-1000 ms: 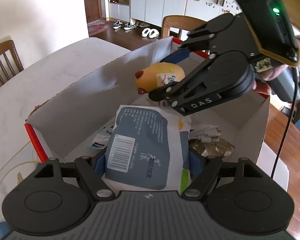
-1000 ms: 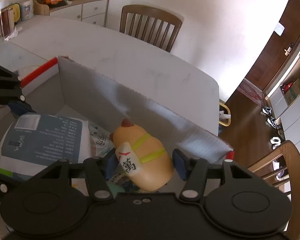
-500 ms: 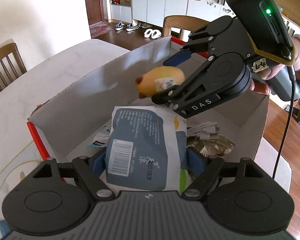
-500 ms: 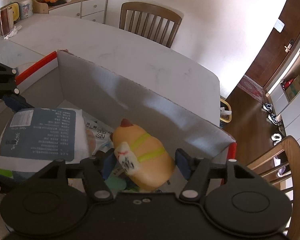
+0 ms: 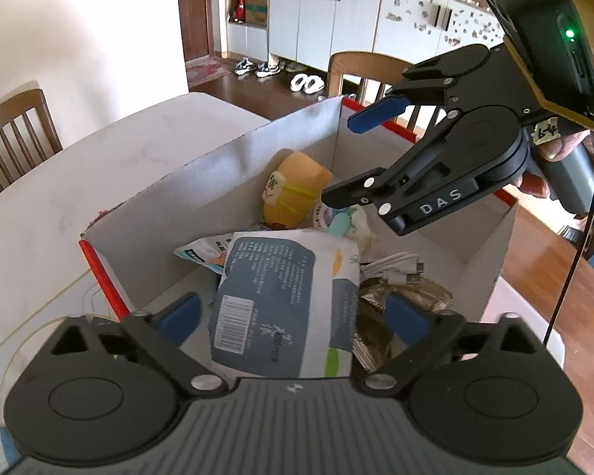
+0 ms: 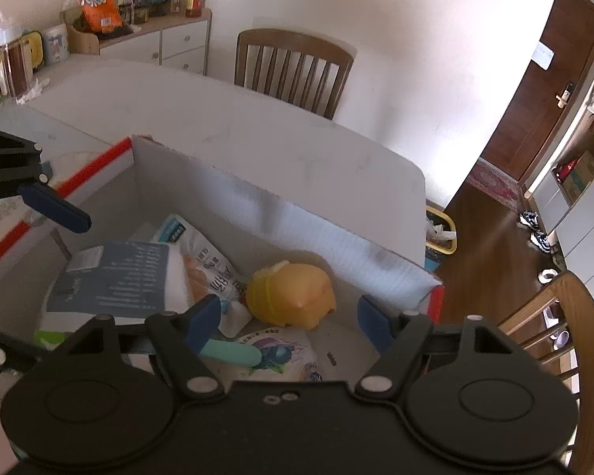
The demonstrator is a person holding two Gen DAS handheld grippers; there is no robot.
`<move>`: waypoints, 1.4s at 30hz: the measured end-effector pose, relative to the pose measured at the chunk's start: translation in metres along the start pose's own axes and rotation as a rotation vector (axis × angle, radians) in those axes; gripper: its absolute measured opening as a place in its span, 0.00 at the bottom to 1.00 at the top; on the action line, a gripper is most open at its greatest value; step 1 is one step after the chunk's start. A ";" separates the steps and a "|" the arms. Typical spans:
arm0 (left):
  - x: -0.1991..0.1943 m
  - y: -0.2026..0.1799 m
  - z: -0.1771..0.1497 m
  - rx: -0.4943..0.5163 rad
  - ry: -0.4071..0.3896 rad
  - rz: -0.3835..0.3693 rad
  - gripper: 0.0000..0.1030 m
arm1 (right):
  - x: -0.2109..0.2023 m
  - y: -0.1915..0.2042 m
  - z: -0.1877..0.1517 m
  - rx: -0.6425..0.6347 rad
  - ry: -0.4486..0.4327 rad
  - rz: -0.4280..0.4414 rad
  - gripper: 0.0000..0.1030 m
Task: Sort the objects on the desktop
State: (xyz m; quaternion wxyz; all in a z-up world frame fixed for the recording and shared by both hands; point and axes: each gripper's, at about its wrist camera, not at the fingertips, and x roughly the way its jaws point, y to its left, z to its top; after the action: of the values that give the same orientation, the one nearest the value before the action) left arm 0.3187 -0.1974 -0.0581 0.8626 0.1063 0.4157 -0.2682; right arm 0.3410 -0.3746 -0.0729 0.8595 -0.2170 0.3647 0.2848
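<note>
A cardboard box (image 5: 217,182) with red-taped edges stands on the white table. Inside lies a blue-grey packet (image 5: 281,297) with a barcode. My left gripper (image 5: 293,312) hovers over it, its jaws opening, the blue pads clear of the packet's sides. A yellow squeeze toy (image 6: 293,297) with green stripes lies tipped over on the box floor by the far wall (image 6: 297,217). My right gripper (image 6: 289,318) hangs above the toy, jaws opening, nothing between the pads. In the left wrist view the right gripper (image 5: 352,158) is above the toy (image 5: 297,186).
The box also holds a white cable (image 5: 392,267), a crumpled foil packet (image 5: 412,297), a teal stick (image 6: 233,350) and printed snack bags (image 6: 214,265). Wooden chairs (image 6: 293,67) stand around the table. A sideboard (image 6: 158,39) with jars is at the back.
The right gripper let go of the yellow toy, which fell and tipped over in the box. The left gripper's jaws widened off the packet. Both grippers rose slightly.
</note>
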 end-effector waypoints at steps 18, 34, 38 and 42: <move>-0.029 0.000 -0.004 -0.062 -0.081 -0.001 0.99 | -0.064 0.014 -0.010 0.097 -0.094 0.038 0.82; -0.063 0.006 -0.019 -0.188 -0.145 0.090 1.00 | -0.113 0.044 -0.033 0.213 -0.164 0.035 0.94; -0.070 0.005 -0.023 -0.203 -0.146 0.077 1.00 | -0.119 0.052 -0.040 0.239 -0.168 0.017 0.94; -0.077 0.000 -0.028 -0.192 -0.150 0.081 0.99 | -0.124 0.062 -0.044 0.256 -0.170 0.003 0.94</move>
State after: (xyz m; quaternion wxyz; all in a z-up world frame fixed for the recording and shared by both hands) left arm 0.2609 -0.1570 -0.0160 0.9076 0.0195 0.3691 -0.1993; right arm 0.2076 -0.3959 -0.0181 0.9075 -0.0802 0.3244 0.2544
